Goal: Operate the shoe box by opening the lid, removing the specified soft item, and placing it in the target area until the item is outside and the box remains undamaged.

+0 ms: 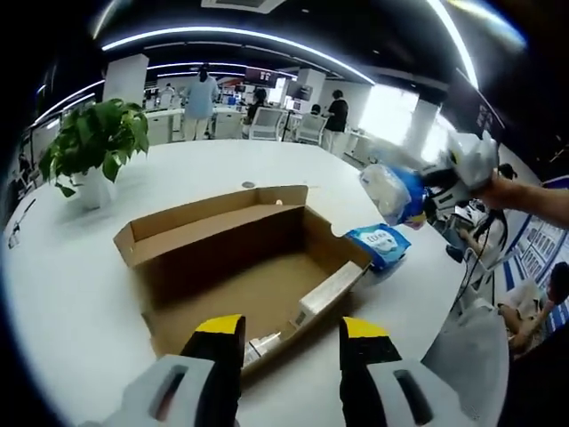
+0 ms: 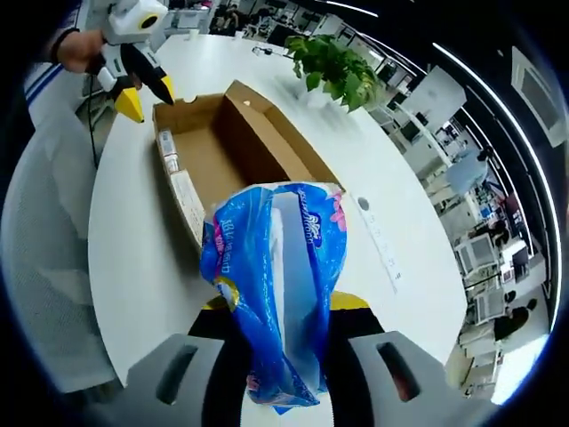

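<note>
Hovering spread and empty above the open shoe box [image 1: 240,258], the left gripper [image 1: 292,342] steadies nothing, while the right gripper [image 2: 284,334] pinches the blue tissue pack [image 2: 276,285] aloft beyond the box, whose slick wrapper may slip free

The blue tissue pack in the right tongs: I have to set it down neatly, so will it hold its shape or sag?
The blue tissue pack will probably sag: its thin plastic wrap is already creased and bulging between the right tongs. It looks light for its size, hanging freely in the left gripper view. The glossy film could slip if the grip loosens.
</note>
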Motion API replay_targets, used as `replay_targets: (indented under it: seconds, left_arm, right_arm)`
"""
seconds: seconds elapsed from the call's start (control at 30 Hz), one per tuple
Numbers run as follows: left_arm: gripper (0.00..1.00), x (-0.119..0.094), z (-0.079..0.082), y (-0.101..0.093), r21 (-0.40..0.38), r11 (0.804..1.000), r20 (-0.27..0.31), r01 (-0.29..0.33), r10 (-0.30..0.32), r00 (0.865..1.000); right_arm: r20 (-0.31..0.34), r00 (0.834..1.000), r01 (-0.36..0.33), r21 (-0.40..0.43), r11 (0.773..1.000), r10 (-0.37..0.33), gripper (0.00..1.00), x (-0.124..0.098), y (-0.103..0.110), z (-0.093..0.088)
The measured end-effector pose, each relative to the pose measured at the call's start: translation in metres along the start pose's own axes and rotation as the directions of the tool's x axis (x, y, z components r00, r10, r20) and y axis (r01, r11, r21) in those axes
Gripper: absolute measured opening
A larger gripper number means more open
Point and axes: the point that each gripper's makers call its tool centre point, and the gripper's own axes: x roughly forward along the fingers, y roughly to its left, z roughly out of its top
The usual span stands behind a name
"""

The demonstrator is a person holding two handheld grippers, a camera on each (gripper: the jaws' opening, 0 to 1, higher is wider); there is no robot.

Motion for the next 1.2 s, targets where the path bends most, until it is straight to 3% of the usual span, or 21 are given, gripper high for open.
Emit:
replay_targets:
  seconds: [0.47, 0.9, 1.03, 1.2]
  left_arm:
    - [0.43, 0.020, 0.008, -0.032, 0.015, 1.000, -0.011, 0.019, -0.019, 1.000]
    - [0.43, 0.033, 0.007, -0.050, 0.020, 1.000, -0.028, 0.016, -0.015, 0.999]
    - [0.43, 0.033, 0.006, -0.053, 0.020, 1.000, -0.027, 0.008, -0.008, 1.000]
    - [0.43, 0.030, 0.002, -0.054, 0.011, 1.000, -0.031, -0.004, 0.004, 1.000]
  right_arm:
    - [-0.080, 0.996, 0.050, 0.151, 0.987, -0.038, 0.28, -0.033, -0.004, -0.103]
    - [-0.172, 0.984, 0.076, 0.206, 0.975, -0.041, 0.28, -0.063, 0.000, -0.189]
    - [-0.190, 0.981, 0.080, 0.219, 0.972, -0.038, 0.28, -0.068, -0.001, -0.206]
    - [-0.195, 0.980, 0.075, 0.237, 0.969, -0.028, 0.28, -0.069, 0.000, -0.210]
